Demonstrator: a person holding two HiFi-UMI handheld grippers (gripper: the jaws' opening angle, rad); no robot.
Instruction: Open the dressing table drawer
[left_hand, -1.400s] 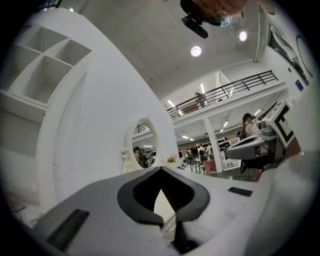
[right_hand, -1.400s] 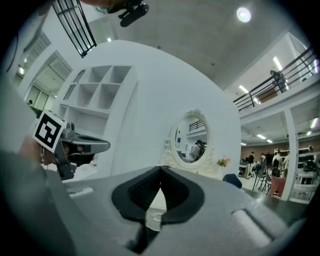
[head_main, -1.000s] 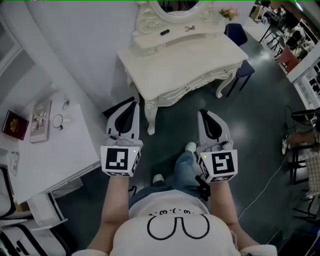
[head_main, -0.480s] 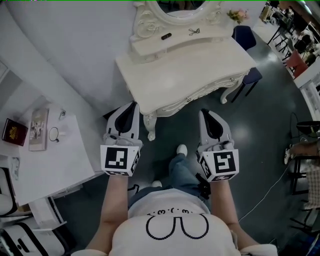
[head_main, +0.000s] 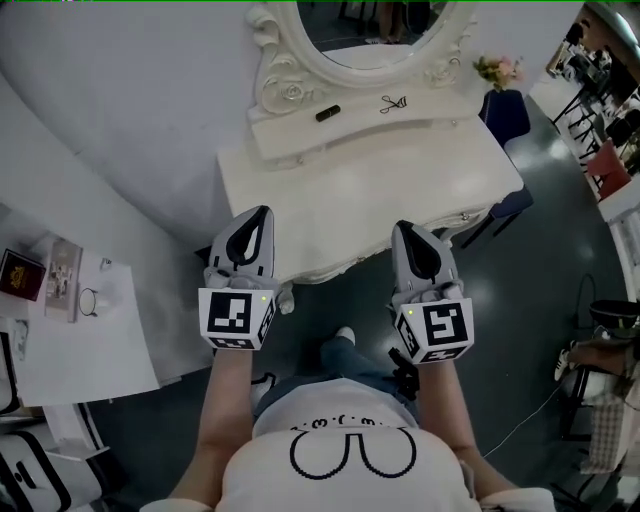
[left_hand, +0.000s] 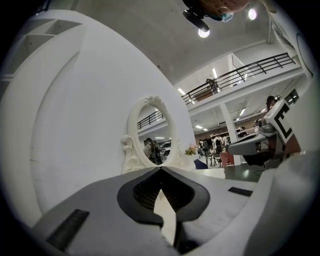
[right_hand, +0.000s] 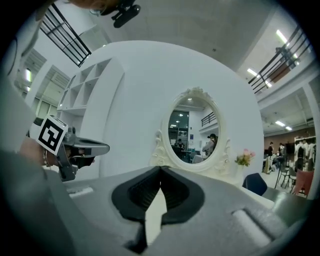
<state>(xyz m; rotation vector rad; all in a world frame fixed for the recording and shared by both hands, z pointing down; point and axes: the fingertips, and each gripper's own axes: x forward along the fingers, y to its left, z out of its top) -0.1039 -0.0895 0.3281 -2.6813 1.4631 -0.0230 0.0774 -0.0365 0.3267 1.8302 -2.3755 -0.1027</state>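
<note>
The cream dressing table (head_main: 370, 190) stands ahead of me with its oval mirror (head_main: 375, 35) at the back. Its carved front rail (head_main: 470, 215), where the drawer sits, shows only as a thin strip under the top's edge. My left gripper (head_main: 262, 210) is shut and empty, its tip over the table's front left corner. My right gripper (head_main: 405, 226) is also shut and empty, over the front edge further right. Both point level at the mirror (left_hand: 150, 135) (right_hand: 192, 130). The left gripper (left_hand: 160, 167) and the right gripper (right_hand: 160, 167) each show jaw tips that meet.
On the table's raised shelf lie a small black item (head_main: 327, 113) and a metal eyelash curler (head_main: 392, 103), with pink flowers (head_main: 497, 70) at the right. A blue chair (head_main: 507, 115) stands at the right. A white side table (head_main: 70, 340) with a book (head_main: 18, 272) is at the left.
The dressing table has drawn nearer in the head view. Both grippers, which were over the floor short of it, now reach over its front edge. Their jaws stayed shut.
</note>
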